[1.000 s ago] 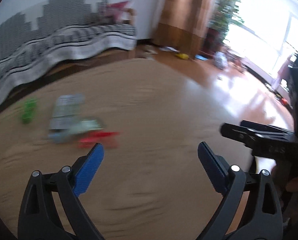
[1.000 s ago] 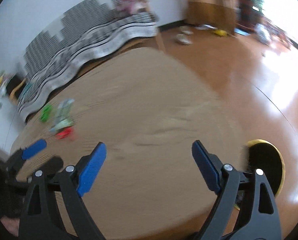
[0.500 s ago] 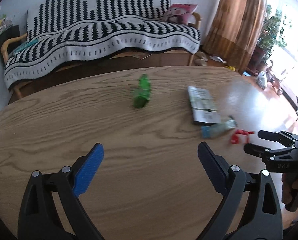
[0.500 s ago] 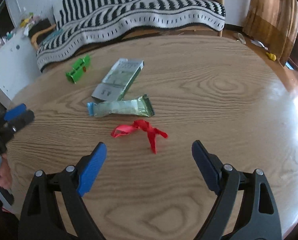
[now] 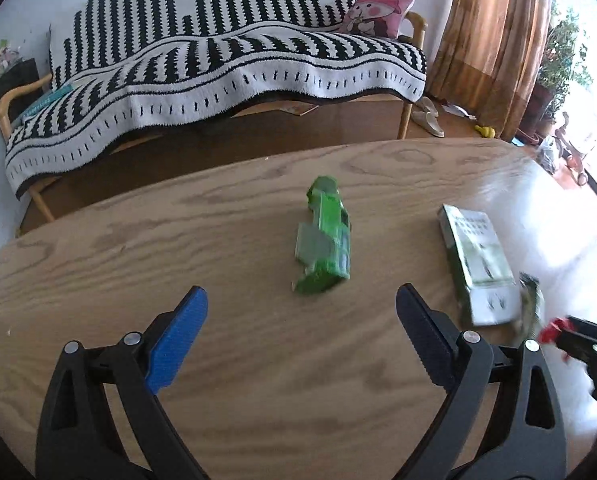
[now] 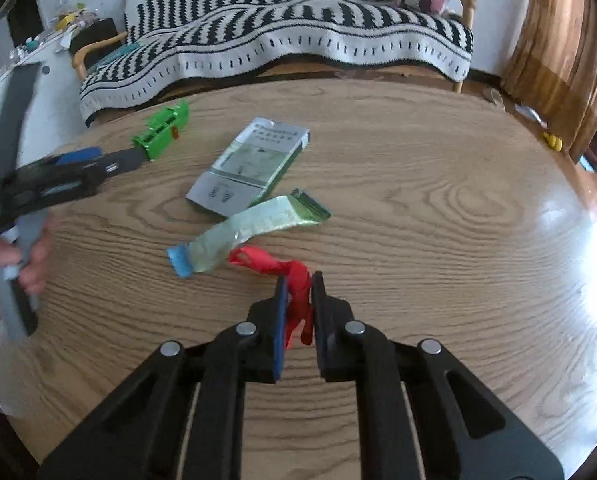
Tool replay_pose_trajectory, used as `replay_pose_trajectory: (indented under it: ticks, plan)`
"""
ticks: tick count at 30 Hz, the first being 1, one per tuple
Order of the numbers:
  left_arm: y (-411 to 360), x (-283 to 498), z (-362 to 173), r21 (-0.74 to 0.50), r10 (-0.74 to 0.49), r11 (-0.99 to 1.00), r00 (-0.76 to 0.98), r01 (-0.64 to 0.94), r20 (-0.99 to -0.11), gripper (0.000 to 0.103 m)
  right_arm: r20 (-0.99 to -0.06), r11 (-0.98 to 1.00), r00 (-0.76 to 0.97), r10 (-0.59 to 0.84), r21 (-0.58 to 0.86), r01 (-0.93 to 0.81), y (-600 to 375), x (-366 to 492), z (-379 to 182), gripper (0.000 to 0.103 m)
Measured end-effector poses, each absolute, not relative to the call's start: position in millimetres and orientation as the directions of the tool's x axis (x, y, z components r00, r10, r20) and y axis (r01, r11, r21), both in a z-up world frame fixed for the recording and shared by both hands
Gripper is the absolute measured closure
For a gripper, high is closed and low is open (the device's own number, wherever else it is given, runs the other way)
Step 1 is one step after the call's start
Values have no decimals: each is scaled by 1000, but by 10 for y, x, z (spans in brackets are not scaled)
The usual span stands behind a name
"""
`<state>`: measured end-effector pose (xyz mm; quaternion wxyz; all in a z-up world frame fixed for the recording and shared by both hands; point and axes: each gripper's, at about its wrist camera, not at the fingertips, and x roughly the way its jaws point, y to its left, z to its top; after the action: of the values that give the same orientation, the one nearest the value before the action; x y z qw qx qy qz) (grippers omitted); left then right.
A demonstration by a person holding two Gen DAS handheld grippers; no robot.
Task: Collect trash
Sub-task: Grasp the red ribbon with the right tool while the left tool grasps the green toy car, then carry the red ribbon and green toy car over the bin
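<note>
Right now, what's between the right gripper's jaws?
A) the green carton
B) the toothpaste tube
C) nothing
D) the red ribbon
D: in the right wrist view the right gripper has its jaws closing on the red ribbon, which runs between the pads; the toothpaste tube and green carton lie apart on the table.

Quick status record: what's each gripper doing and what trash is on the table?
right gripper: jaws closing, red ribbon between the fingers
left gripper: open, empty, aimed at the green carton
other trash: flattened box; green wrapper, one end beside the ribbon
surface: round wooden table
background: striped sofa
</note>
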<state>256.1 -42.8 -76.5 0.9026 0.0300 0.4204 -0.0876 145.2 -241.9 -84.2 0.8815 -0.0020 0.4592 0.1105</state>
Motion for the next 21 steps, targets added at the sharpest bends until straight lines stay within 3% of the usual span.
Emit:
replay_pose_trajectory:
  ticks: [7, 9, 12, 21]
  plan:
    - [-563, 2849, -825, 17, -100, 984, 630, 177, -770, 14, -794, 970, 564, 227, 133, -203, -2518, 1220, -646, 91]
    - [-589, 2878, -877, 17, -95, 984, 607, 177, -789, 48, -796, 970, 562, 227, 134, -202, -2550, 1155, -621, 91]
    - [-626, 2845, -884, 41, -87, 980, 600, 196, -795, 81, -794, 973, 569, 216, 126, -194, -2620, 1054, -564, 91]
    - [-816, 2277, -563, 65, -93, 973, 635, 222, -767, 82, -772, 986, 613, 166, 140, -90, -3256, 573, -343, 91]
